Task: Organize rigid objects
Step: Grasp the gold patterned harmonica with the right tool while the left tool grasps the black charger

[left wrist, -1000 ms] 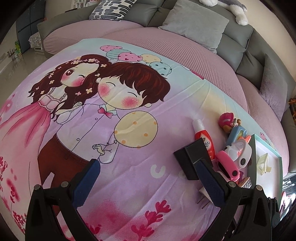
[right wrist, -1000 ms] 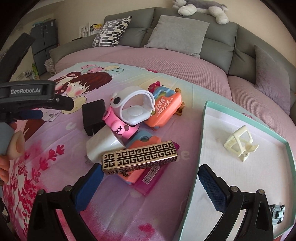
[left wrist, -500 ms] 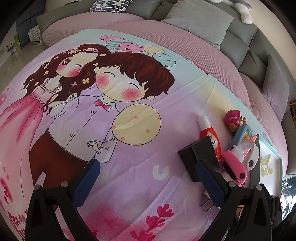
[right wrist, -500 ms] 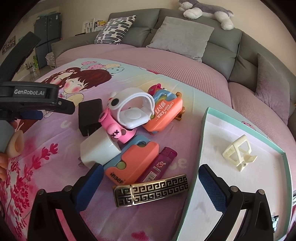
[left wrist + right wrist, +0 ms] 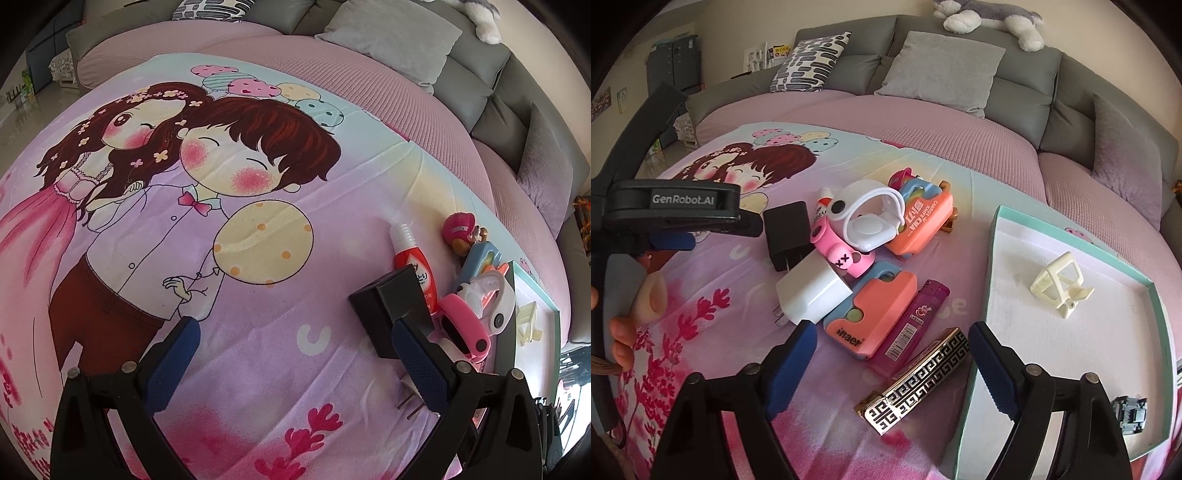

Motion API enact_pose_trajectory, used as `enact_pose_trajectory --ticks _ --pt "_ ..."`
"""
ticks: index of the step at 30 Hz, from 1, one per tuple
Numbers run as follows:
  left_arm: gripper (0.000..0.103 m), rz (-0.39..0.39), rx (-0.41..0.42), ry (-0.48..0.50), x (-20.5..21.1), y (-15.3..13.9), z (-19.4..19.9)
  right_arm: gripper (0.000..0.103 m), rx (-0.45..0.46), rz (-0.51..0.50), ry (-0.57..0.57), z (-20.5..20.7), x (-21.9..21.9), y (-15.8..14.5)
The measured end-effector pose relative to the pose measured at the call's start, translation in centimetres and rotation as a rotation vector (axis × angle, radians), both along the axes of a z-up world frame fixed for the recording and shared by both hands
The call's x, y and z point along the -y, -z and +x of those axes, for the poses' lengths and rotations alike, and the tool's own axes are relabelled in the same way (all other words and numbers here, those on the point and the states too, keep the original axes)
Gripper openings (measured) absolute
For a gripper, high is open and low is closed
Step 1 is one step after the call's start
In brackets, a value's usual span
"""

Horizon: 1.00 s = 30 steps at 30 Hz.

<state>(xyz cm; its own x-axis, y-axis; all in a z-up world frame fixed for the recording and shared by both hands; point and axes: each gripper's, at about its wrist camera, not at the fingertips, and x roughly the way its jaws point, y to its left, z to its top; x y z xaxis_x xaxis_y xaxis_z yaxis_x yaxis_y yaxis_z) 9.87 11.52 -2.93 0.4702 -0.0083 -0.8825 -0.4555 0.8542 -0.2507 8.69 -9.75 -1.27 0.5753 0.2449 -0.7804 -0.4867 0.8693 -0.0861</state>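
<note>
In the right wrist view a pile of small objects lies on the cartoon blanket: a gold-and-black patterned box, a purple lighter, an orange-and-blue case, a white charger, a black charger, a pink-and-white toy and an orange knife case. My right gripper is open, its jaws on either side of the patterned box, just above it. My left gripper is open and empty over the blanket; its right finger is beside the black charger.
A teal-rimmed white tray lies right of the pile and holds a cream plastic stand and a small grey part. A red tube and a pink figure lie at the pile's far side. Grey sofa cushions ring the bed.
The patterned box, on top of the pile a second ago, now lies on the blanket in front of it, between my right jaws. The left gripper edged slightly forward.
</note>
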Motion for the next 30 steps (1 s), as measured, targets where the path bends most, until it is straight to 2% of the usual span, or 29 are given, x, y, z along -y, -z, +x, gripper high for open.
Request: enact_pose_trajectory --ticks 4,10,13,17,21,24,26,30 --pt "0.103 -0.002 -0.001 0.003 -0.1 0.1 0.1 0.067 -0.035 -0.033 0.051 0.1 -0.1 0.7" --pt "0.103 -0.008 -0.005 -0.001 -0.3 0.3 0.0 0.054 -0.081 -0.022 0.132 -0.2 0.2 0.5" --pt "0.103 -0.009 -0.004 -0.001 -0.3 0.2 0.0 0.046 -0.099 -0.048 0.178 -0.5 0.4 0.4" --pt "0.103 -0.009 -0.004 -0.001 -0.4 0.3 0.0 0.045 -0.128 -0.068 0.214 -0.9 0.3 0.6" --pt "0.103 -0.012 -0.006 -0.004 -0.5 0.4 -0.1 0.039 -0.174 -0.033 0.262 -0.8 1.2 1.2" --pt "0.103 -0.012 -0.005 -0.006 -0.5 0.5 -0.2 0.036 -0.171 -0.018 0.263 -0.8 1.4 1.1" --pt "0.103 -0.012 -0.006 -0.007 -0.6 0.5 -0.2 0.031 -0.169 -0.006 0.253 -1.0 1.5 0.8" --pt "0.103 -0.008 -0.011 -0.007 -0.6 0.5 -0.2 0.030 -0.185 -0.002 0.263 -0.5 1.8 1.0"
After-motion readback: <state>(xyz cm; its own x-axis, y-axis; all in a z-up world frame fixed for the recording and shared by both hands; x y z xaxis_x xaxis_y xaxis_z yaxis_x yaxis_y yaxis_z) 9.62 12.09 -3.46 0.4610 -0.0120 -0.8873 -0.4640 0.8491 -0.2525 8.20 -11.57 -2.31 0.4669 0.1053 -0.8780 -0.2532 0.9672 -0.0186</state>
